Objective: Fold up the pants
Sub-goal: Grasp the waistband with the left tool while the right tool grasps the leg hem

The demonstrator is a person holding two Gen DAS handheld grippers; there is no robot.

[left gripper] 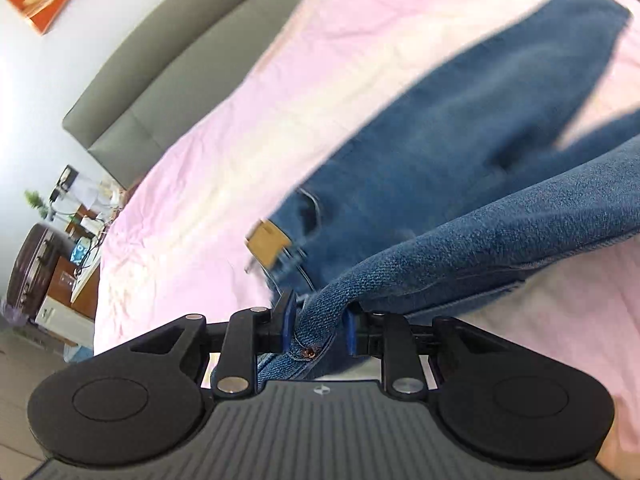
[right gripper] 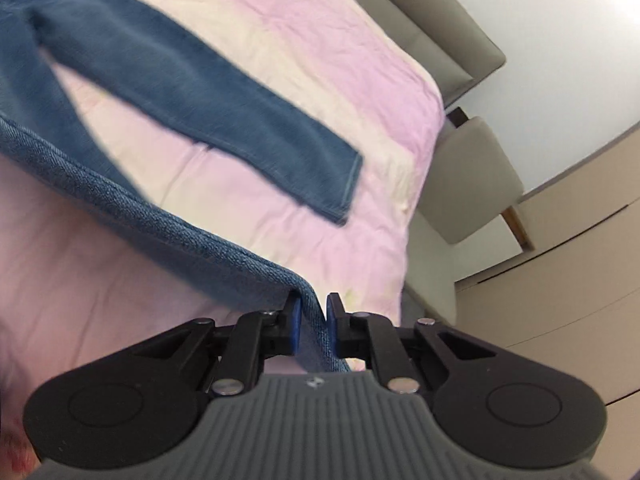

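Left gripper (left gripper: pixel 320 330): I've got its blue pads clamped on a denim fold, riveted corner between them, nose tipped down toward twelve o'clock.
Right gripper (right gripper: pixel 314 326): pads pinched tight on a thin denim edge, angled downward too.

The pants (left gripper: pixel 460 152) are blue denim with a tan patch (left gripper: pixel 267 245) at the waist. The bed sheet (right gripper: pixel 320 40) is pink with cream bands; the headboard (left gripper: pixel 168 92) is grey-green.

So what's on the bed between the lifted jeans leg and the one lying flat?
Only bare pink bedsheet between the lifted leg and the flat leg, in the right wrist view.
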